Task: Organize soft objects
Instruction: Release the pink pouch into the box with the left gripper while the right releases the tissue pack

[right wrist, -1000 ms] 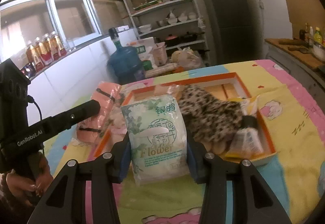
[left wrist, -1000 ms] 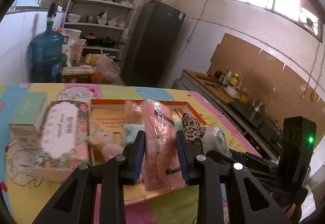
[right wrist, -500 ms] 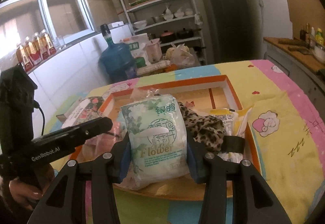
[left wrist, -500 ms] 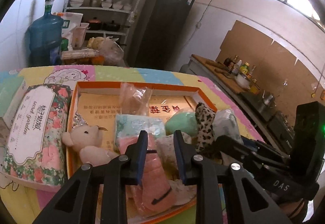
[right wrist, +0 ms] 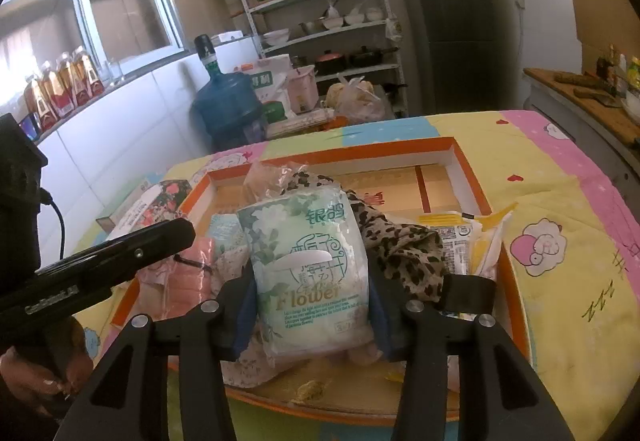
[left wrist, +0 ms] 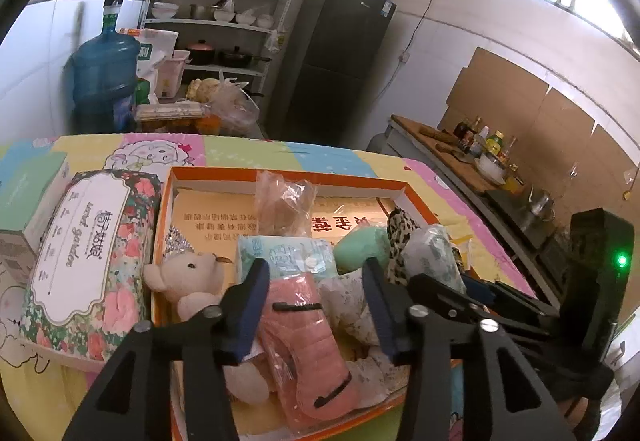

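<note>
Lying bagged in clear plastic, pink towel (left wrist: pixel 308 337), black-banded.

Blue water jug (left wrist: pixel 105 77) stands on the floor beyond the table, beside a metal shelf rack (left wrist: pixel 224 7) holding bowls, pots and jars. Dark fridge (left wrist: pixel 334 61) stands just right of the rack. Wooden counter (left wrist: pixel 452 157) along the right wall carries bottles; orange-liquid bottles (right wrist: pixel 60 85) line the window ledge at left.
</note>
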{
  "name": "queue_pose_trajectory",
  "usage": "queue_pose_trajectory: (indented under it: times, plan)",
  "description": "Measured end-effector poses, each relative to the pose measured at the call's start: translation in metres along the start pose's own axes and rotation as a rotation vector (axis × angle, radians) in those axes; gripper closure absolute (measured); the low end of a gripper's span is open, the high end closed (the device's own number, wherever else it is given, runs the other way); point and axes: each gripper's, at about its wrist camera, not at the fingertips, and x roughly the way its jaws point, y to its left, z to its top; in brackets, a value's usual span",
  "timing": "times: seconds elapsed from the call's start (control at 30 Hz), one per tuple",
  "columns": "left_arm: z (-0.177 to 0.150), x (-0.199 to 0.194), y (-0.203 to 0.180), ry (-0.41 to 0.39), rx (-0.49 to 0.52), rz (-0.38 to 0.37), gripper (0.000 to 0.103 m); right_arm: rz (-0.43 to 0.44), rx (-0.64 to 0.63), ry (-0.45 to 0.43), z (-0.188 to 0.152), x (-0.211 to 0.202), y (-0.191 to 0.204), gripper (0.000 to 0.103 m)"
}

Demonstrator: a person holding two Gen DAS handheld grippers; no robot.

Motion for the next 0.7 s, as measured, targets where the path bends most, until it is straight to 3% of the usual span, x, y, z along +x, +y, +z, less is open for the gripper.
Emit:
queue_pose_trajectory:
  times: [0.3, 0.47, 0.7]
  plan:
    - [-0.003, -0.015, 0.004, -0.02, -0.017, 0.032, 0.048, -0.01, 0.011, -0.013, 0.0, 0.0, 0.005, 0.047]
    - [-0.003, -0.024, 0.004, -0.036, -0.008, 0.06, 0.048, -0.02, 0.017, -0.027, -0.001, -0.006, 0.007, 0.039]
    - [-0.006, -0.041, 0.005, -0.06, -0.001, 0.095, 0.048, -0.038, 0.014, -0.06, -0.002, -0.021, 0.013, 0.037]
